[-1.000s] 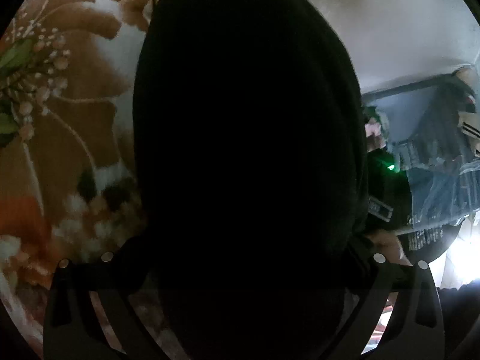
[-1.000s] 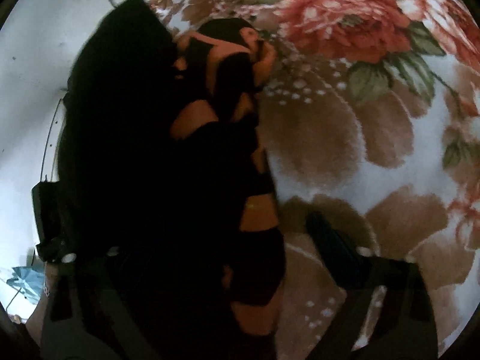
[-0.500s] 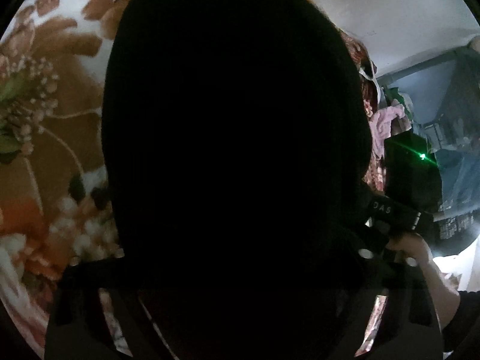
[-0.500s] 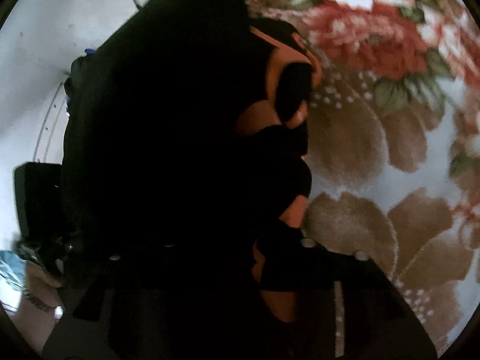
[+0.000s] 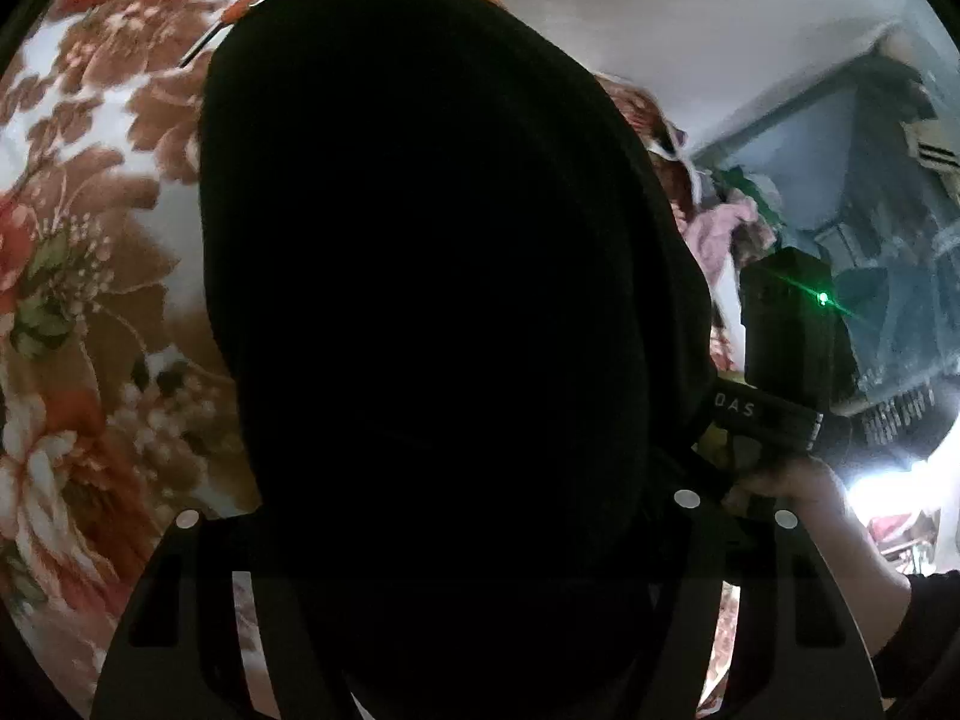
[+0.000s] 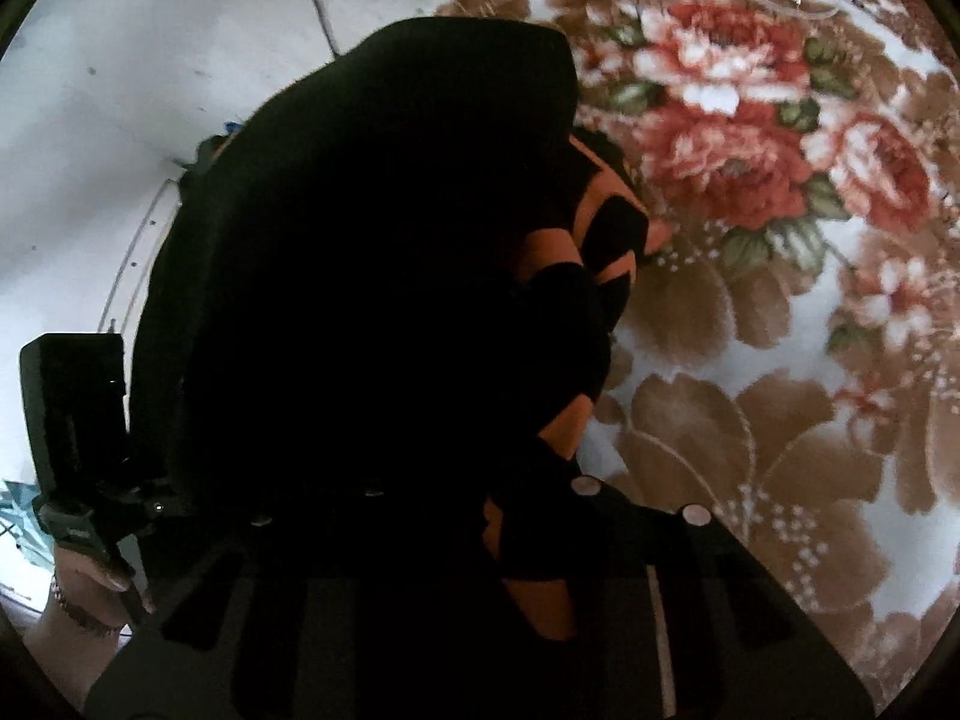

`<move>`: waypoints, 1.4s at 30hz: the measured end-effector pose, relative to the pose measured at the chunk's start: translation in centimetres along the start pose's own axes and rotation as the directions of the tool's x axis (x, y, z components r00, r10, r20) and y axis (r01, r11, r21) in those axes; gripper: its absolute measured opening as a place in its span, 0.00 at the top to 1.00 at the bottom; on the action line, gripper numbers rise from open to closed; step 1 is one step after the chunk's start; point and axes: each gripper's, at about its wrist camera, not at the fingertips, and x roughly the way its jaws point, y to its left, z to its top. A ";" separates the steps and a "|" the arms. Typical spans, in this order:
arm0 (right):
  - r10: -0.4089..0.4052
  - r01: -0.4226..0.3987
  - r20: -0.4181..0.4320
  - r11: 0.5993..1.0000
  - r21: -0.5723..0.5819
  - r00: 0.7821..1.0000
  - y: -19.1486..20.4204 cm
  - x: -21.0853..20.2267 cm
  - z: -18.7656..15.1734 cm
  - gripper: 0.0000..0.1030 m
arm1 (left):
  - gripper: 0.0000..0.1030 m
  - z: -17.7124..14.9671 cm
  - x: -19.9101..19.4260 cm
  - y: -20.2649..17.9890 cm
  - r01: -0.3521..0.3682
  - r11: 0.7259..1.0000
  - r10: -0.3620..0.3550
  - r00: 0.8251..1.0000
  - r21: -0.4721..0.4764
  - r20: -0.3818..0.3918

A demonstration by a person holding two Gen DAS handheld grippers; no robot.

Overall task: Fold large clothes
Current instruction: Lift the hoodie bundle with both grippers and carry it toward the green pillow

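- Over the blanket [image 5: 90, 300], the garment [image 5: 444, 312] hangs and fills most of the left wrist view; it is black, w/ an orange edge at its top.
- Left gripper [image 5: 456, 630]: cloth covers the fingertips and the gap between them, so I cannot tell if it is clenched or released.
- At right in this view, the right hand [image 5: 798, 486] holds the other gripper body, w/ a green light on it.
- Right wrist view: the garment [image 6: 372, 276] is bunched in front of the right gripper [image 6: 480, 540]; orange stripes show on its right side.
- Cloth drapes over the right fingers also, tips are hidden; cannot tell its state.
- Floral blanket [image 6: 750, 360] lies under and to the right of the cloth.
- Left hand [image 6: 84, 594] shows at the lower left edge, near a white wall [image 6: 120, 60].
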 end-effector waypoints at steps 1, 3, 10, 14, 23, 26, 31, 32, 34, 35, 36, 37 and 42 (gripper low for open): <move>0.004 -0.004 0.005 1.000 -0.003 1.000 0.1 -0.6 0.3 0.77 | 0.34 -0.1 -0.5 -1.1 0.001 1.000 -0.001 1.000 0.012 0.004; 0.016 -0.016 0.018 1.000 0.000 1.000 0.0 -2.2 0.3 0.77 | 0.34 -0.2 -1.2 -2.8 -0.004 0.999 0.004 1.000 0.035 0.000; 0.051 -0.054 0.094 0.998 0.037 0.994 -0.7 -10.0 0.1 0.77 | 0.34 1.3 -3.3 -10.1 0.000 0.993 0.002 1.000 0.122 -0.018; 0.023 -0.030 0.141 0.998 0.047 0.990 -1.5 -16.7 0.6 0.77 | 0.34 2.9 -3.4 -16.3 0.022 0.982 -0.016 0.999 0.185 -0.034; -0.101 0.058 0.277 0.985 0.161 0.956 -8.2 -34.8 -1.8 0.77 | 0.34 4.0 -0.1 -32.2 0.152 0.927 -0.114 0.985 0.344 -0.128; -0.183 0.124 0.288 0.969 0.213 0.940 -10.4 -40.3 -3.8 0.77 | 0.34 3.1 3.0 -37.5 0.241 0.896 -0.180 0.965 0.372 -0.192; -0.351 0.263 0.273 0.913 0.312 0.896 -15.4 -49.6 -8.4 0.77 | 0.34 0.2 9.6 -45.5 0.392 0.844 -0.289 0.907 0.365 -0.305; -0.383 0.287 0.270 0.898 0.335 0.883 -16.6 -51.2 -9.6 0.77 | 0.34 -0.6 10.8 -46.5 0.413 0.837 -0.303 0.896 0.359 -0.324; -0.414 0.307 0.266 0.879 0.365 0.870 -18.6 -52.6 -11.2 0.77 | 0.34 -1.7 13.5 -48.1 0.451 0.827 -0.325 0.871 0.337 -0.368; -0.432 0.317 0.257 0.865 0.389 0.864 -19.8 -53.2 -12.3 0.77 | 0.34 -2.2 14.7 -48.9 0.458 0.826 -0.327 0.864 0.327 -0.384; -0.441 0.322 0.251 0.857 0.402 0.862 -20.8 -53.3 -12.9 0.77 | 0.34 -3.2 15.7 -49.3 0.465 0.825 -0.326 0.856 0.321 -0.401; -0.450 0.326 0.241 0.847 0.420 0.860 -21.9 -53.2 -14.0 0.77 | 0.34 -4.1 17.3 -49.3 0.474 0.824 -0.328 0.845 0.309 -0.422; -0.442 0.319 0.169 0.819 0.477 0.881 -27.5 -49.7 -18.7 0.77 | 0.34 -8.0 24.0 -47.3 0.466 0.852 -0.299 0.808 0.239 -0.508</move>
